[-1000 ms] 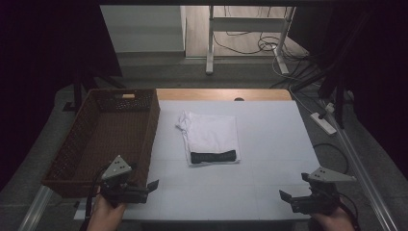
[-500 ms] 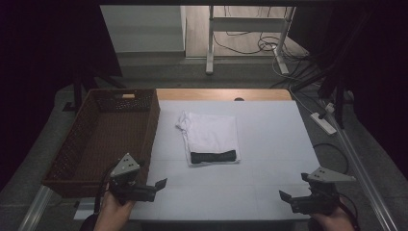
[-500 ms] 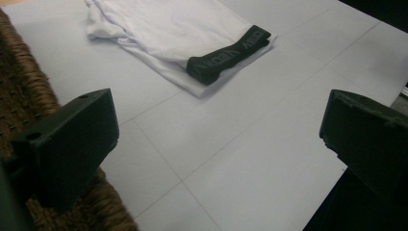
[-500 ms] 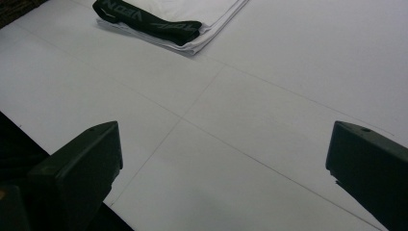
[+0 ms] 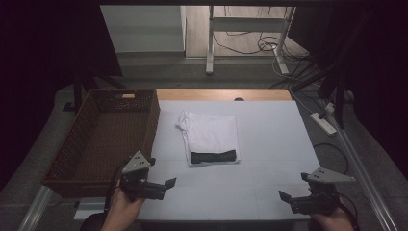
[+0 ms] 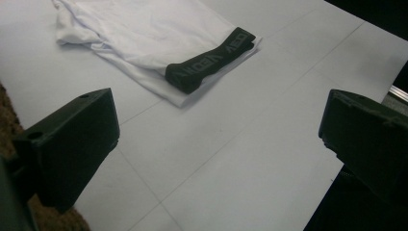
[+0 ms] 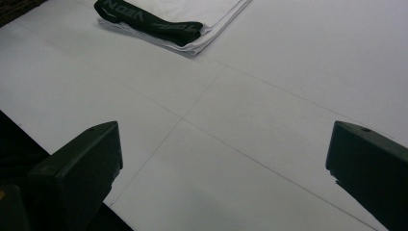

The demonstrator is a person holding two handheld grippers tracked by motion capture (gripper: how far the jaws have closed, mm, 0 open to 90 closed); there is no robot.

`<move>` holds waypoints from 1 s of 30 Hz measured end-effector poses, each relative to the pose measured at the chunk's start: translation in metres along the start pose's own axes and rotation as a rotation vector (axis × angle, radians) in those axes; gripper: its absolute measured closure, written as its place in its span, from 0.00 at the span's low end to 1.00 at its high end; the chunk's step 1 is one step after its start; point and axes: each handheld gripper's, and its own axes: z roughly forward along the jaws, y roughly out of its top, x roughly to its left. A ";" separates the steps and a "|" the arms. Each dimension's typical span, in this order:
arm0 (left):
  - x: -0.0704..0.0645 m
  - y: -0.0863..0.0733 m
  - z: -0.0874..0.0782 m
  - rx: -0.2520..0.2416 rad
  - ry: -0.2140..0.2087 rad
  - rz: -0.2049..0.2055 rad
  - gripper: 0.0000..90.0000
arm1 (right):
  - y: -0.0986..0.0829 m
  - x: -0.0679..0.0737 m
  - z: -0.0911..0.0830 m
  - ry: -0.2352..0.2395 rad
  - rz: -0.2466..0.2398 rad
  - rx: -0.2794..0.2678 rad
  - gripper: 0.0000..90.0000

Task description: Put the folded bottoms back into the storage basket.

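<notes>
A folded white garment (image 5: 211, 132) lies at the middle of the white table (image 5: 269, 144), with a black lettered waistband (image 5: 213, 156) across its near end. My left gripper (image 5: 166, 186) hovers over the table's near left part, just right of the basket, open and empty. In the left gripper view the waistband (image 6: 211, 60) lies ahead, between the wide-apart jaws of the left gripper (image 6: 216, 139). My right gripper (image 5: 292, 188) is held at the near right edge, open and empty. The right gripper view shows the waistband (image 7: 146, 19) far ahead and to the left of the right gripper (image 7: 223, 163).
A brown wicker basket (image 5: 149, 120) stands along the table's left side with nothing in it. A wooden strip (image 5: 223, 94) runs along the far edge. On the floor at right are a power strip (image 5: 323, 122) and cables; a white metal frame (image 5: 245, 24) stands behind.
My left gripper has moved right and a little forward, from the basket's near corner to over the white table. The right gripper has stayed where it was.
</notes>
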 end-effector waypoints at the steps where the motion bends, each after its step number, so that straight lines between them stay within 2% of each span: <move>1: -0.001 0.001 0.002 0.004 -0.004 0.005 0.00 | 0.000 0.000 0.000 0.000 0.000 0.000 0.00; 10: -0.006 0.010 0.020 0.013 -0.037 0.007 0.00 | 0.000 0.000 0.000 -0.001 -0.002 0.002 0.00; 16: -0.007 0.013 0.028 0.019 -0.042 0.006 0.00 | 0.000 0.001 0.000 0.000 -0.009 0.002 0.00; 21: -0.005 0.018 0.037 0.026 -0.038 -0.012 0.01 | 0.000 0.001 0.000 0.001 -0.008 0.002 0.00; 30: -0.001 0.027 0.054 0.049 -0.052 0.001 0.01 | 0.000 0.001 0.000 0.004 -0.012 0.004 0.00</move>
